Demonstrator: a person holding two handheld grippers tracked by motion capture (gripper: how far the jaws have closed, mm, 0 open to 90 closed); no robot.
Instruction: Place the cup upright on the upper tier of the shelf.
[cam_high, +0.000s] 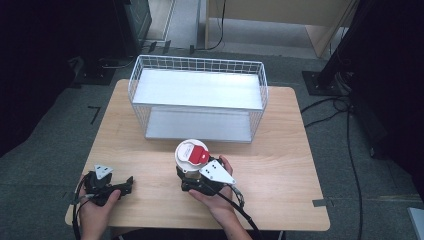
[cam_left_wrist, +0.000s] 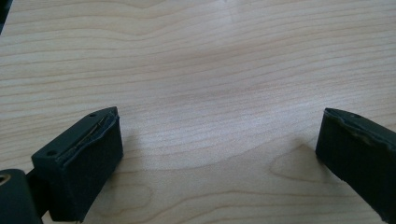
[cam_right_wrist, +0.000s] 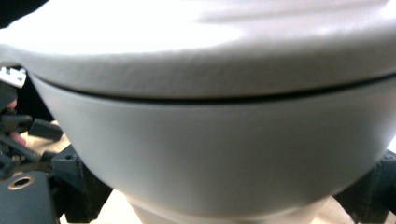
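Left gripper (cam_high: 129, 183): parked low at the near left edge of the surface (cam_high: 280, 150), fingers (cam_left_wrist: 88, 158) spread wide over bare wood, nothing between them; likely idle, kept clear of the work.

Left hand (cam_high: 95, 202): wrapped round the gripper body from below, cable trailing off the near edge.

Right gripper (cam_high: 187, 176): near the middle of the near half, pointing away toward the basket, grey three-cornered plate on top.

Right fingers (cam_right_wrist: 70, 186): set on either side of the cup's narrow lower part, apparently pinching it; contact itself hidden by the cup's wide body, so grip judged, not plainly seen.

Cup (cam_high: 191, 157): white, upright, just ahead of the right hand (cam_high: 220, 195); held low, probably because the body widens upward and only the base fits between the fingers.

Lid (cam_high: 194, 153): white rim with red flip tab, seated on the cup; dark seam between lid and body visible in the right gripper view.

Basket (cam_high: 197, 64): white wire, open-topped, with two pale shelves, well beyond the cup at the far side; open front facing the person, a plausible place for the cup.

Step in hand: securing the cup before a lift, by the look of it.
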